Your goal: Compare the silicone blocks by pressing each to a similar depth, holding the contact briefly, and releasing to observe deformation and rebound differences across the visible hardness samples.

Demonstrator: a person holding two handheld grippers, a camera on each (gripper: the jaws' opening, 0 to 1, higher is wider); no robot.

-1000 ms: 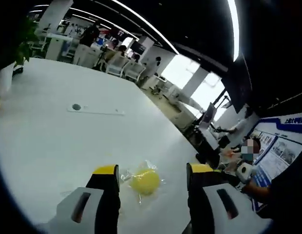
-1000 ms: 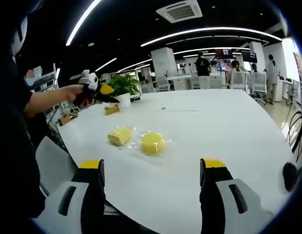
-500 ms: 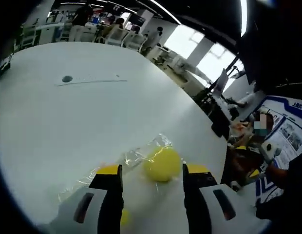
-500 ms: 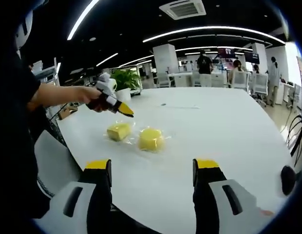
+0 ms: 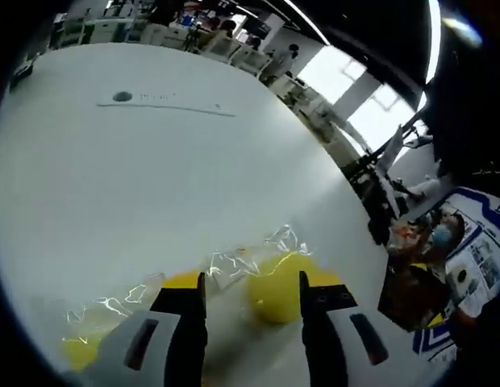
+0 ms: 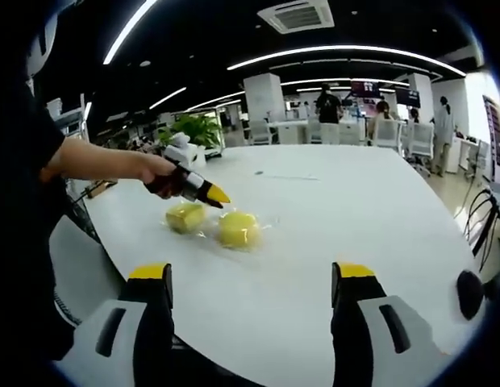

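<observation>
**Closing in on the round yellow sample, left gripper leading**

Left gripper (image 5: 252,284): it has dropped closer over the last second; the table fills more of its view and the round silicone block (image 5: 279,284) now sits at the jaw tips, nearer the right jaw. Jaws are narrower than a second ago, moderately apart, gripping nothing. Crinkled clear wrap (image 5: 234,260) lies across both jaws. Contact: cannot tell. The squarer yellow block (image 5: 79,348) lies low at the left edge.

Right gripper (image 6: 252,278): wide open, empty, held back near the table's front edge. In its view the left gripper's yellow tip (image 6: 214,194) hovers just above the two blocks (image 6: 238,228), which sit side by side.

Judgement: the first press looks about to begin.

Room: the white table (image 6: 379,210) is bare beyond the blocks; far edge well apart; office chairs and people behind.
</observation>
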